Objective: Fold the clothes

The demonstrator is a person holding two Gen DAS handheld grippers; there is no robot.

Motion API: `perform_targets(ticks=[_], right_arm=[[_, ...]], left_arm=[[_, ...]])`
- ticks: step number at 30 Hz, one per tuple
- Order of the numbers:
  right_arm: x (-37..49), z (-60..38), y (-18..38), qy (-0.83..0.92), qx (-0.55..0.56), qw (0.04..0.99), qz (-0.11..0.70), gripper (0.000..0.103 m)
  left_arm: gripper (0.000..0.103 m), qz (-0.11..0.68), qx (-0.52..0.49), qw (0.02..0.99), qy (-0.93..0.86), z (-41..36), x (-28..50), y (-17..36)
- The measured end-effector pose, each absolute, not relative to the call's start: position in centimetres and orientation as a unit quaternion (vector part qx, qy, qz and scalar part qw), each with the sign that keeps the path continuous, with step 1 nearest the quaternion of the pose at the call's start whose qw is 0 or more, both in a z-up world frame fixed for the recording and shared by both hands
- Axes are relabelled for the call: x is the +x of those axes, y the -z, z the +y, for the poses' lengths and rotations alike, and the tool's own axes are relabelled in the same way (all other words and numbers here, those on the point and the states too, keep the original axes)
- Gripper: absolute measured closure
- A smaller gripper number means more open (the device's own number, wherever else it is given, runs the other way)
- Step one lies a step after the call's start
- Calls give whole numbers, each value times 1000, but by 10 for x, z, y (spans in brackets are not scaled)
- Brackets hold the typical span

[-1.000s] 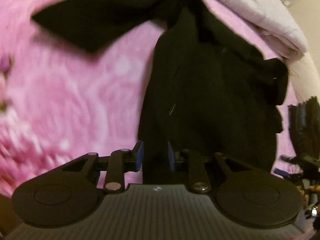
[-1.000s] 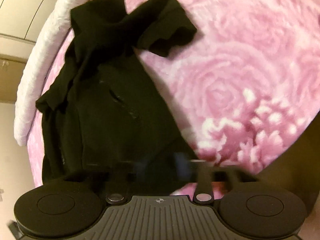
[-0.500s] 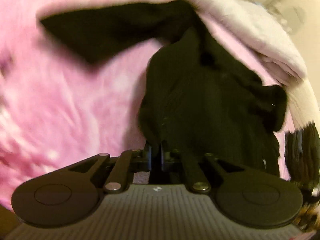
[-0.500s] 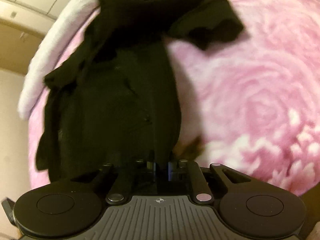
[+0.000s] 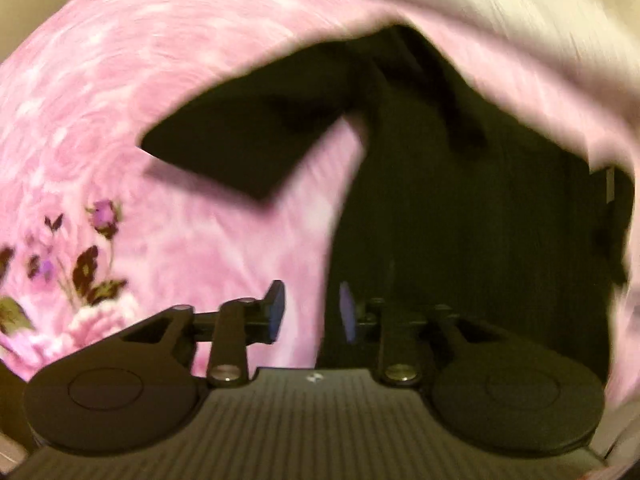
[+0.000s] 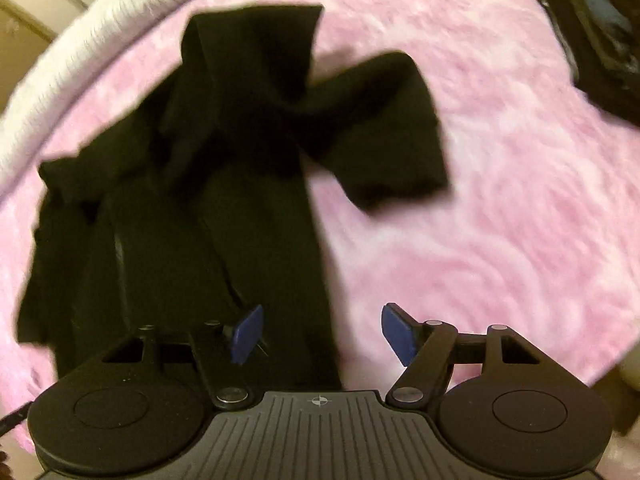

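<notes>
The black garment (image 6: 168, 240) lies crumpled on the pink floral blanket (image 6: 500, 200), with its body bunched along the side nearest the white fleece edge (image 6: 52, 64) and one short sleeve (image 6: 384, 132) thrown out across the pink surface. The left gripper (image 5: 310, 308) has just been opening; its blue pads stand apart, and only blanket shows in the gap, with the garment's hem edge just beside the right-hand pad. The right gripper (image 6: 320, 334) has likewise just been opening; its jaws are spread wide and press on nothing, although the hem edge lies below the gap on the left-hand side. Both tools are therefore released, and the garment rests unsupported on the blanket. The main risk at this stage is that the fabric is not flat: the body carries several overlapping creases, and the collar region is heaped, so any fold made now is likely to lock those wrinkles in. A second risk is a mixed pinch, because the plush blanket sits directly under the thin hem and a closing jaw may take both layers together. A third risk is uneven grasp points, since the two grippers face different parts of the hem; lifting from such points would probably skew the garment. Both views are motion-blurred, so exact edge positions remain uncertain.
</notes>
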State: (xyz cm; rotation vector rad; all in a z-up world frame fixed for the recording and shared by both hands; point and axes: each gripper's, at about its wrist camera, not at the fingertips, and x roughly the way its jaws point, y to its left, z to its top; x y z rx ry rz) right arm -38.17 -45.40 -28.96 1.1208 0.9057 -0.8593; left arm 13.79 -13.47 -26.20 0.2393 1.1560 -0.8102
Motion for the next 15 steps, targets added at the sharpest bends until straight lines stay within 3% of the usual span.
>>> perform_targets(ticks=[5, 11, 12, 14, 15], right_arm=[[-356, -472, 304, 385, 565, 643, 345, 34], [-318, -461, 307, 410, 554, 629, 360, 34], [-312, -456, 308, 416, 551, 625, 364, 34], [-303, -444, 311, 426, 549, 614, 374, 34], [-297, -440, 312, 430, 551, 609, 375, 34]], left_arm=[[68, 561, -114, 770, 284, -119, 210, 290], [68, 590, -156, 746, 268, -128, 273, 343], [70, 589, -182, 739, 274, -132, 283, 351], [96, 585, -223, 726, 284, -141, 305, 364], [102, 585, -215, 731, 278, -150, 316, 362]])
